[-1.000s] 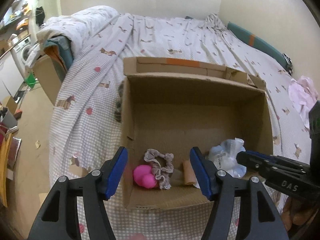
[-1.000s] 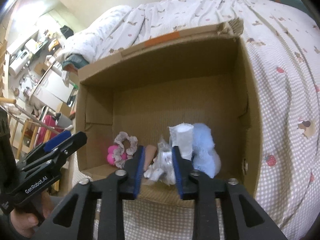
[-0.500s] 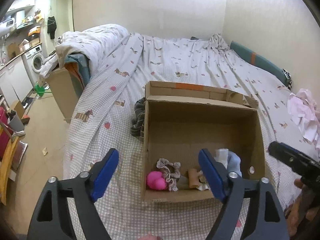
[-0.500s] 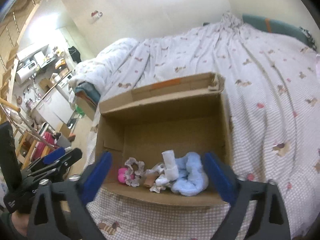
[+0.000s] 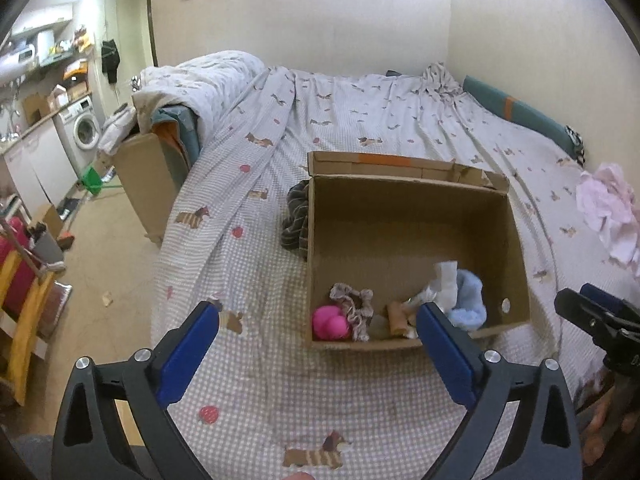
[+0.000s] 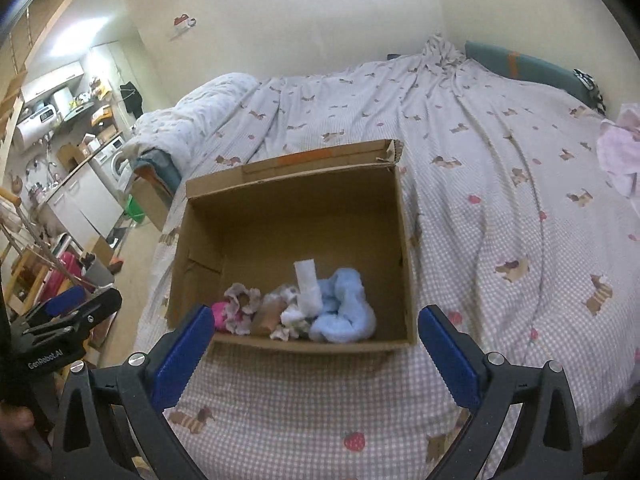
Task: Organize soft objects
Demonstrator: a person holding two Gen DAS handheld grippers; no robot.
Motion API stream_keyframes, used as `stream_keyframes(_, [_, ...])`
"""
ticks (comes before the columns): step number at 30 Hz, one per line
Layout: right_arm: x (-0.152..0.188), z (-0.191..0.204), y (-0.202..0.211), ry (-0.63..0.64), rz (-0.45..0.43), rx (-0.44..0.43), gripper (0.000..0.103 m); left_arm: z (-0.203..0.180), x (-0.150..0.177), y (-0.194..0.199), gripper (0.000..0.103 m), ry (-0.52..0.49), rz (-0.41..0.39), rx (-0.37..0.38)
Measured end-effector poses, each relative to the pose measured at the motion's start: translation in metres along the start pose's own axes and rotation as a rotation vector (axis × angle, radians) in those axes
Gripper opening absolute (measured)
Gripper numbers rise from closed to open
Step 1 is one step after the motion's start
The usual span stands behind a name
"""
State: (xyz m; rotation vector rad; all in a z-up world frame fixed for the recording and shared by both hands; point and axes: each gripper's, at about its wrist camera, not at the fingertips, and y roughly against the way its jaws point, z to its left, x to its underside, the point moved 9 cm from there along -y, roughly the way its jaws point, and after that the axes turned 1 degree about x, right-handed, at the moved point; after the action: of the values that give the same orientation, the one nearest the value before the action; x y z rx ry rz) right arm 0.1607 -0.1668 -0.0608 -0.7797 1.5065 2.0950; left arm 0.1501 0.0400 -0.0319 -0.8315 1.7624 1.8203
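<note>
So both grippers are empty and spread wide right now. The left gripper (image 5: 318,330) has just been opening with nothing between its jaws, and the right gripper (image 6: 314,334) has just been opening too, also with nothing in it. Both hang above the bed (image 5: 360,128), short of the box's near wall, pointing down at an angle.

The box (image 5: 516,240) already has a little pile along its near wall: pink toy (image 5: 329,322), scrunchie (image 5: 354,304), a white roll (image 6: 307,286) and a blue fluffy thing (image 6: 344,312).

My guess for what's left: the pink cloth (image 5: 610,210), crumpled on the bed far off on the right and well apart from the box, and a dark striped cloth (image 5: 295,220) touching the box's left wall outside. The pink one lies to the right of both grippers, so the right hand is nearer. It's a bunched heap, no clear long axis. The striped one suits the left hand.
</note>
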Motion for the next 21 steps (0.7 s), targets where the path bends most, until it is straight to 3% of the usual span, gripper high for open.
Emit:
stream_keyframes(8, [0.017,0.004,0.009,0.049,-0.014,0.051,0.103,-0.008,0.017,0.012,0.099,0.016,-0.004,0.042])
stream_keyframes(21, [0.022,0.004,-0.002,0.093,-0.014,0.095,0.103,-0.012,0.024,-0.009,0.102,0.028,0.03,0.048])
